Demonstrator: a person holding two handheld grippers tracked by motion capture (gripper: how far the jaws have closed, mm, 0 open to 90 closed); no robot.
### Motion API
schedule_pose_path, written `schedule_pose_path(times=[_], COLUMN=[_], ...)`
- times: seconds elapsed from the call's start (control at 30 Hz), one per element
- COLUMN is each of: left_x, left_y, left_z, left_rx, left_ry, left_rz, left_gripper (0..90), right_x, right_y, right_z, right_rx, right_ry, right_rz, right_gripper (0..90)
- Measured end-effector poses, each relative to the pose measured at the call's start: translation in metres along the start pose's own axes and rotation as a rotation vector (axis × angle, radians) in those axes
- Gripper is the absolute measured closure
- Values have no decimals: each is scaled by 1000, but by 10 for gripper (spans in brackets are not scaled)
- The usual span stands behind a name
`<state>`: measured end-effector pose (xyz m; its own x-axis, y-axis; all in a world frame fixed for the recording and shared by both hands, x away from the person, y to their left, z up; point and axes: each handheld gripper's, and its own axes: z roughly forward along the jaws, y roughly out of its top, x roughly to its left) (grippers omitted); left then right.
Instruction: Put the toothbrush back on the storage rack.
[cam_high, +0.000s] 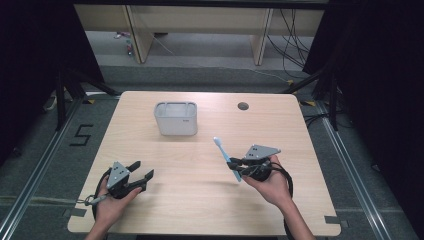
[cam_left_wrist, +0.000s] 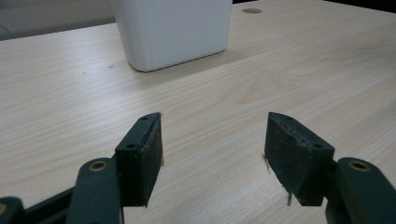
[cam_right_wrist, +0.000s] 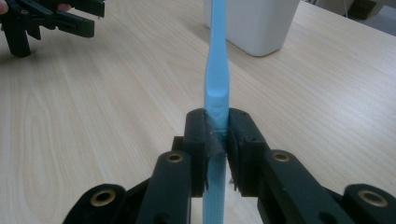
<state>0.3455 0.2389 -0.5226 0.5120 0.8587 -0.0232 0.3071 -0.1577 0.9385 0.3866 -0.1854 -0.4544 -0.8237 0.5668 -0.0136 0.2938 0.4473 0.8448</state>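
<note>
The left gripper (cam_high: 141, 176) waits near the table's front edge with open, empty jaws, the right gripper (cam_high: 238, 163) grips the blue toothbrush (cam_high: 226, 157) tilted above the table (cam_high: 210, 210), so pickup looks done, and placing it in the white bin (cam_high: 175, 118) farther back remains.

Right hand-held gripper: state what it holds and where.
The right hand-held gripper is shut on the blue toothbrush, clamping its handle partway along, off the table.

The light blue toothbrush (cam_high: 226, 157) stands tilted above the table, its handle clamped, head uppermost.
</note>
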Motion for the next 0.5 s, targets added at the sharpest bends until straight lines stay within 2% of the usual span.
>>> schedule_pose_path(times=[0.07, 0.1, 0.13, 0.17, 0.23, 0.33, 0.4, 0.5], left_x=[0, 0, 0, 0, 0, 0, 0, 0], left_y=[0, 0, 0, 0, 0, 0, 0, 0], left_z=[0, 0, 0, 0, 0, 0, 0, 0], left_rx=[0, 0, 0, 0, 0, 1, 1, 1], left_ry=[0, 0, 0, 0, 0, 0, 0, 1], left_rz=[0, 0, 1, 0, 0, 1, 2, 1], left_gripper=[365, 365, 365, 365, 365, 365, 365, 365], right_x=[2, 0, 1, 0, 1, 0, 2, 2], right_y=[-1, -1, -2, -2, -3, -4, -5, -6], right_z=[0, 0, 0, 1, 1, 1, 1, 0], right_rx=[4, -7, -19, -33, -31, -57, -65, -64], right_ry=[9, 0, -4, -5, 3, -10, -4, 5], right_rz=[40, 14, 29, 17, 38, 19, 55, 67], right_gripper=[787, 788, 787, 787, 788, 788, 788, 788])
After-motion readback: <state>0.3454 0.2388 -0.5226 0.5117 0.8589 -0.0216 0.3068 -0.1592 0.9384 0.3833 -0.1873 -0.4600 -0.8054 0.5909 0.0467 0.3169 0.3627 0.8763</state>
